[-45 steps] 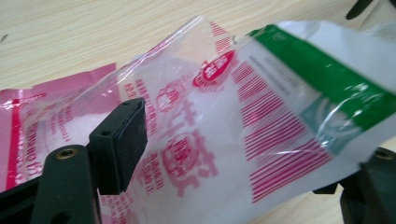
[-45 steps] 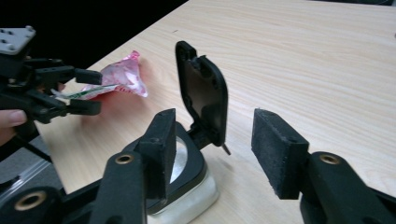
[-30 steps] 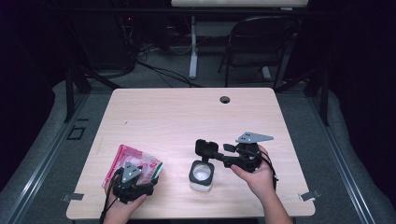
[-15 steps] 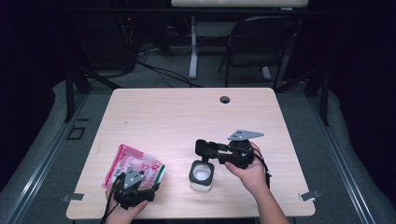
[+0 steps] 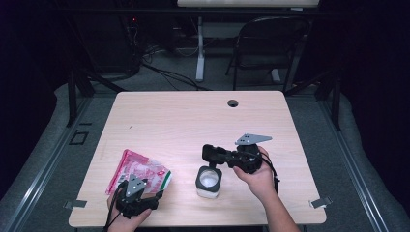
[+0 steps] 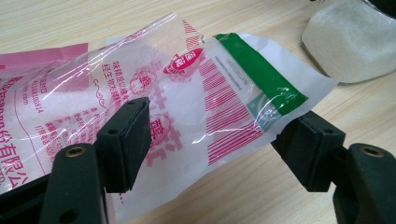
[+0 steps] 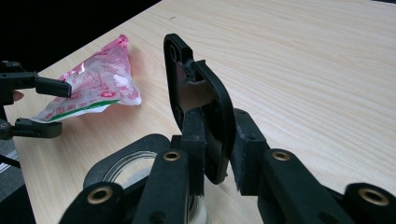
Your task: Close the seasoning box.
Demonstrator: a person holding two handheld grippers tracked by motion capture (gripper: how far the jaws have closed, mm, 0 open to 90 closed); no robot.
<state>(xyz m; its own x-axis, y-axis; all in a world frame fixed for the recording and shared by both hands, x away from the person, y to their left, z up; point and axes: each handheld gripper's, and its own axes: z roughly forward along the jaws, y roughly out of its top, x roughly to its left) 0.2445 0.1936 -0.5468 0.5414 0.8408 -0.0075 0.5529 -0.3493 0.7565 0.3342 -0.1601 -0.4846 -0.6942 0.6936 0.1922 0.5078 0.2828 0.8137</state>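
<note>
A black square lid (image 7: 198,107) stood on edge above the open white-filled jar (image 5: 208,182); the pink bag (image 6: 154,107) lay flat.

Wooden table (image 5: 193,121), folding chair (image 5: 270,43) — cables (image 5: 164,72)

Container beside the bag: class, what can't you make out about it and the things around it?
- Container contents: too small in the high view; in the right gripper view the right claw, jaws just closing on the black lid, covers its mouth.
- Its upper part: cut off at the left gripper view's top-right corner.
- Bag text: cut off by that view's left edge; tiny in the high view.
</note>
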